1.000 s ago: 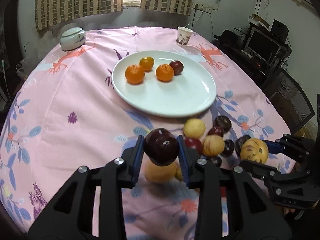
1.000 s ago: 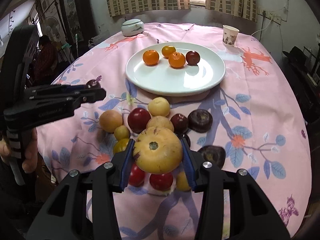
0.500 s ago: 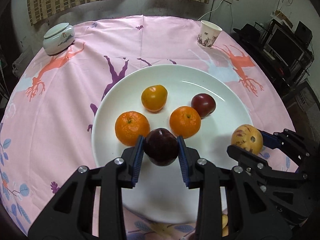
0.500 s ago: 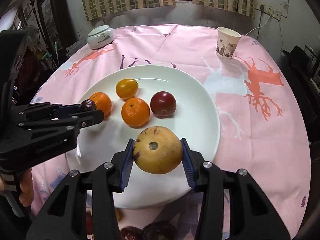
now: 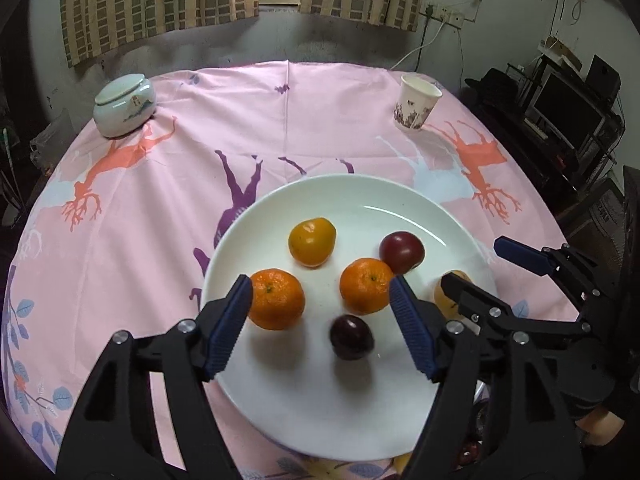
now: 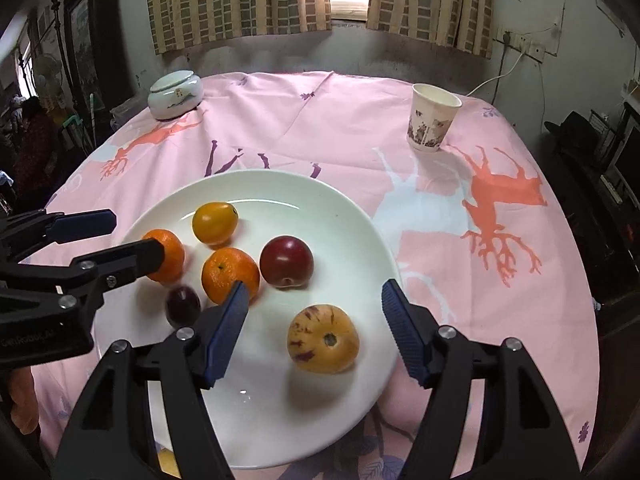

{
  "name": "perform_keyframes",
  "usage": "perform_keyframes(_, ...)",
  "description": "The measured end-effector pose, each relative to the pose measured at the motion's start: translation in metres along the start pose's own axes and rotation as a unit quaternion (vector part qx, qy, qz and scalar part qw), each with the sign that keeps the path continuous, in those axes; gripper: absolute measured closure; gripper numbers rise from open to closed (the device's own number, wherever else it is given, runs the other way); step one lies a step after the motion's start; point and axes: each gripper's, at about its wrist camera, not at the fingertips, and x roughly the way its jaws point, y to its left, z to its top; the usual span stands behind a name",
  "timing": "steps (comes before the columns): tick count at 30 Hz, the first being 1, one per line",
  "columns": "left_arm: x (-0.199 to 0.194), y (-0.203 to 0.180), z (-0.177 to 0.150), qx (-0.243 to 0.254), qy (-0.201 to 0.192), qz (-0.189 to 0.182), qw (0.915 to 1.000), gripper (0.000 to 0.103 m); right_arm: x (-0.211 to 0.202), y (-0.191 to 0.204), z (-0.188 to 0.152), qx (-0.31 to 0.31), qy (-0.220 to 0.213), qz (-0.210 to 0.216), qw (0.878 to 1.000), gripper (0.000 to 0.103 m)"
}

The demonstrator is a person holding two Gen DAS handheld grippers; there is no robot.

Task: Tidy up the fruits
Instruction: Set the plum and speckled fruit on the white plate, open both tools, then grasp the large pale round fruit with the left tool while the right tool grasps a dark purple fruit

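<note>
A white plate (image 5: 360, 420) (image 6: 320, 200) sits on the pink tablecloth. On it lie two oranges (image 5: 276, 304) (image 5: 366, 291), a yellow-orange fruit (image 5: 312, 241), a red plum (image 5: 401, 252), a dark plum (image 5: 351, 337) (image 6: 183, 305) and a speckled yellow melon (image 6: 323, 338). My left gripper (image 5: 320, 326) is open and empty, the dark plum lying between its fingers. My right gripper (image 6: 314, 330) is open and empty above the melon; it also shows in the left wrist view (image 5: 480, 268), half hiding the melon.
A paper cup (image 5: 416, 102) (image 6: 432, 118) stands at the back right. A lidded ceramic jar (image 5: 124, 105) (image 6: 175, 95) stands at the back left. A few loose fruits (image 5: 468, 454) peek out below the plate's near edge. Shelves with electronics stand to the right.
Both grippers opened over the plate. The left let go of the dark plum and the right let go of the speckled melon; both fruits now lie on the plate.
</note>
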Motion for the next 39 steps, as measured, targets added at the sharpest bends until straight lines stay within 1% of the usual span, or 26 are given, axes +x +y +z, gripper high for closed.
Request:
perform_keyframes(3, -0.025, 0.001, -0.007, -0.003, -0.015, -0.002, 0.9999, 0.03, -0.02, -0.001, -0.002, 0.002, -0.009, 0.005, 1.0, 0.034)
perform_keyframes(5, -0.042, 0.001, -0.017, -0.003, -0.025, -0.002, 0.9997, 0.026, -0.037, 0.002, -0.007, -0.005, -0.014, 0.002, 1.0, 0.033)
perform_keyframes(6, -0.051, 0.0, -0.024, -0.003, -0.031, 0.001, 0.9995, 0.026, -0.044, 0.005, -0.011, -0.007, -0.016, 0.002, 1.0, 0.029)
perform_keyframes(8, -0.068, -0.001, -0.038, -0.003, -0.04, 0.007, 0.9992, 0.026, -0.062, 0.01, -0.024, -0.011, -0.022, -0.001, 1.0, 0.026)
perform_keyframes(14, -0.111, -0.002, -0.083, -0.013, -0.067, 0.029, 0.9973, 0.022, -0.11, 0.022, -0.072, -0.013, -0.027, -0.001, 1.0, 0.026)
perform_keyframes(17, -0.123, -0.006, -0.102, -0.01, -0.075, 0.04, 0.9963, 0.022, -0.131, 0.028, -0.094, -0.004, -0.035, 0.004, 0.999, 0.025)
perform_keyframes(23, -0.135, -0.011, -0.129, -0.006, -0.071, 0.034, 0.9969, 0.022, -0.158, 0.037, -0.124, 0.013, -0.039, 0.018, 0.999, 0.025)
perform_keyframes(26, -0.137, -0.013, -0.141, -0.003, -0.068, 0.035, 0.9971, 0.021, -0.164, 0.04, -0.136, 0.016, -0.038, 0.019, 0.999, 0.025)
perform_keyframes(28, -0.138, -0.01, -0.154, -0.002, -0.065, 0.039, 0.9971, 0.019, -0.167, 0.038, -0.147, 0.019, -0.034, 0.017, 0.999, 0.025)
perform_keyframes(31, -0.136, 0.0, -0.177, -0.004, -0.06, 0.054, 0.9967, 0.016, -0.167, 0.03, -0.171, 0.027, -0.022, 0.007, 0.999, 0.025)
perform_keyframes(34, -0.13, 0.012, -0.2, -0.009, -0.046, 0.049, 0.9977, 0.015, -0.156, 0.02, -0.196, 0.036, -0.005, -0.008, 0.999, 0.025)
perform_keyframes(37, -0.122, 0.021, -0.214, -0.014, -0.032, 0.054, 0.9979, 0.015, -0.139, 0.011, -0.214, 0.058, 0.011, 0.006, 0.998, 0.025)
perform_keyframes(39, -0.116, 0.026, -0.22, -0.017, -0.022, 0.06, 0.9978, 0.015, -0.131, 0.001, -0.213, 0.083, 0.01, 0.014, 0.996, 0.025)
